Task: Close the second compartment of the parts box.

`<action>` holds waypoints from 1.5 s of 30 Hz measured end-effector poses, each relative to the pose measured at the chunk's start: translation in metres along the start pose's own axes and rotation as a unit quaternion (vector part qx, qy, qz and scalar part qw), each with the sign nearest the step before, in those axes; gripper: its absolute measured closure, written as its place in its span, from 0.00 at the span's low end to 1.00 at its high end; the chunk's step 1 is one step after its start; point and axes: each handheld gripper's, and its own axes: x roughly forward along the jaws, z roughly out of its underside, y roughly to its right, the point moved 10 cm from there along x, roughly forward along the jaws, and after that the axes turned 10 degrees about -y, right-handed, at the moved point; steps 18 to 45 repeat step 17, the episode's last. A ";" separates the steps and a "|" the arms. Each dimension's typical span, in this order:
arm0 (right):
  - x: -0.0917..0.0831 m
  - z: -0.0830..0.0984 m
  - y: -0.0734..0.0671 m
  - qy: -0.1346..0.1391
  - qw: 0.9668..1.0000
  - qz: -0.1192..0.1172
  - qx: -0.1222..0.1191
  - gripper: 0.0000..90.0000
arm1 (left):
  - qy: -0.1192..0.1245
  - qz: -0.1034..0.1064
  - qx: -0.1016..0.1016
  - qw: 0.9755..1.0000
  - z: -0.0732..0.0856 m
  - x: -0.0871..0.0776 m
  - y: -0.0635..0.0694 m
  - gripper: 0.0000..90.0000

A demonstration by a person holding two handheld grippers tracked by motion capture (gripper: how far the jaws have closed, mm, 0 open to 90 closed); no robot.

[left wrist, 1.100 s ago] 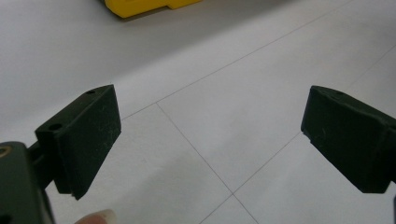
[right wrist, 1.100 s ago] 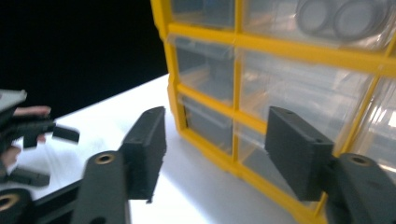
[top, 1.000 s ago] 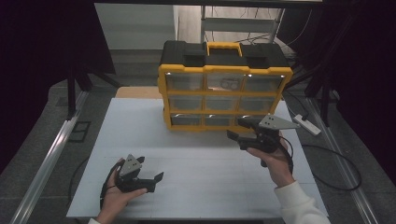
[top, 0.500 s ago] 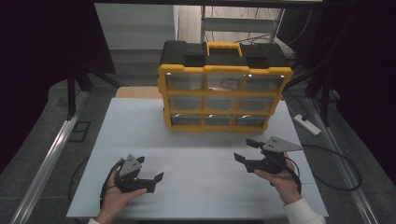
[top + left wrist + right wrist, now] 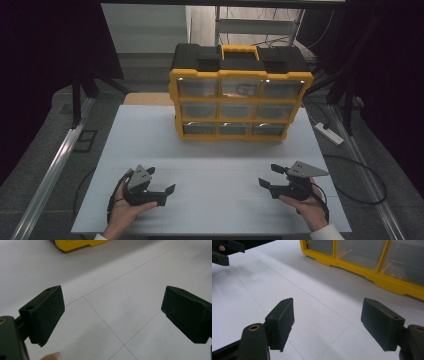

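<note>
**Both tools idle on the near edge, organiser untouched**

Judging by how things lie, the work either has not begun or is at a pause. The yellow drawer organiser (image 5: 241, 105) stands upright at the far middle of the white surface (image 5: 215, 160), all its clear drawers pushed in and its black lid closed. Nothing lies loose on the surface. The left tool (image 5: 159, 187) rests low at the near left, held in the person's left hand (image 5: 127, 210); the right tool (image 5: 272, 177) sits at the near right in the right hand (image 5: 307, 205). Both are well apart from the organiser, with bare surface between. Whatever is meant for the drawers appears to be left to do.

The high view gives the whole layout: three rows of three drawers, the yellow handle (image 5: 240, 50) on top, and a ring-like thing dimly visible behind the top middle drawer front.

The left gripper view shows its jaws spread wide with nothing between them, and a yellow corner of the organiser at the top edge. The right gripper view shows its jaws likewise spread and empty, having just opened a little further, plus the bottom drawer row (image 5: 372, 252) close up; something pale lies inside, too blurred to name.
</note>
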 end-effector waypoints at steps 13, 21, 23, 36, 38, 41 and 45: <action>-0.002 0.007 0.012 0.007 1.000 0.009 0.014 0.29 | -0.001 -0.001 0.001 1.000 0.000 0.001 0.000 0.06; -0.002 0.008 0.012 0.006 1.000 0.009 0.015 0.29 | -0.001 0.000 0.002 1.000 0.000 0.001 0.000 0.06; -0.002 0.008 0.012 0.006 1.000 0.009 0.015 0.29 | -0.001 0.000 0.002 1.000 0.000 0.001 0.000 0.06; -0.002 0.008 0.012 0.006 1.000 0.009 0.015 0.29 | -0.001 0.000 0.002 1.000 0.000 0.001 0.000 0.06; -0.002 0.008 0.012 0.006 1.000 0.009 0.015 0.29 | -0.001 0.000 0.002 1.000 0.000 0.001 0.000 0.06; -0.002 0.008 0.012 0.006 1.000 0.009 0.015 0.29 | -0.001 0.000 0.002 1.000 0.000 0.001 0.000 0.06; -0.002 0.008 0.012 0.006 1.000 0.009 0.015 0.29 | -0.001 0.000 0.002 1.000 0.000 0.001 0.000 0.06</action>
